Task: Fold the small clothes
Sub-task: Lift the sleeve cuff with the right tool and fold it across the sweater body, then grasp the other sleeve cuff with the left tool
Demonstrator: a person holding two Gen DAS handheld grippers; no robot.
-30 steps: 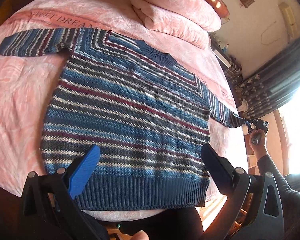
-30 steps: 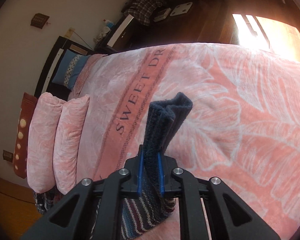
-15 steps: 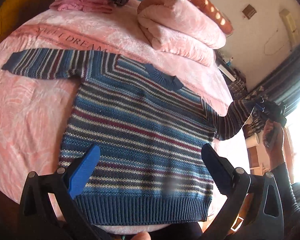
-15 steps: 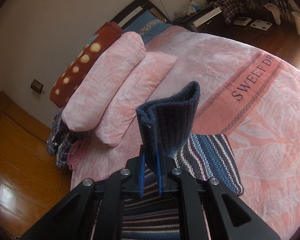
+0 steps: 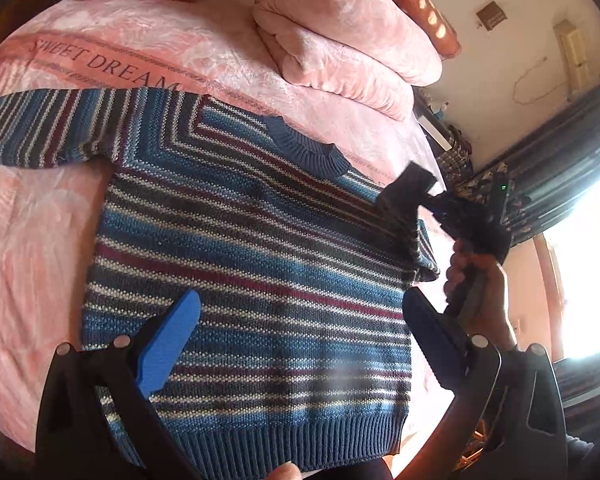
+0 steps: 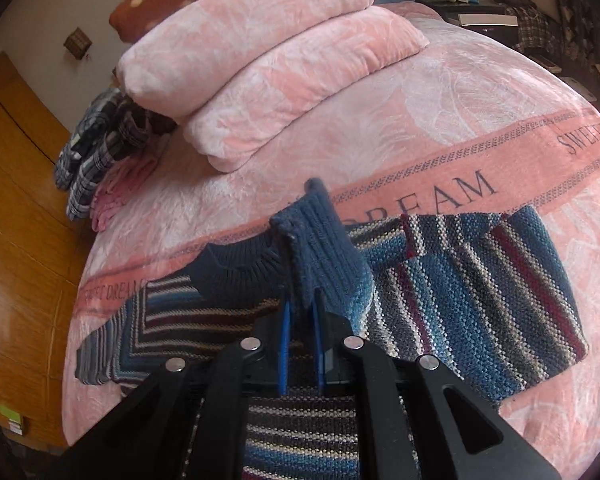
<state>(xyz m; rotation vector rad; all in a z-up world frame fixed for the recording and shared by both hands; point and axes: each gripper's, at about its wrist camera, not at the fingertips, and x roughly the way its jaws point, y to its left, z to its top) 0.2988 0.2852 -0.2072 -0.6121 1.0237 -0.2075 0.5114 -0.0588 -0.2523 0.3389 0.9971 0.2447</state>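
Fingers (image 5: 168, 344) of the left gripper (image 5: 300, 344) gape empty above the near hem of the striped sweater (image 5: 236, 264), flat on the pink bedspread (image 5: 40, 216); farther right, the right gripper (image 6: 300, 344) pinches the sleeve cuff (image 6: 320, 252), best laid straight across the chest without dragging the body

Both tools share black angular frames with round silver screws, the left gripper (image 5: 296, 344) carrying broad bright-blue finger pads, the right gripper (image 6: 300, 344) thin blue ones, its dark handle showing a small green light.
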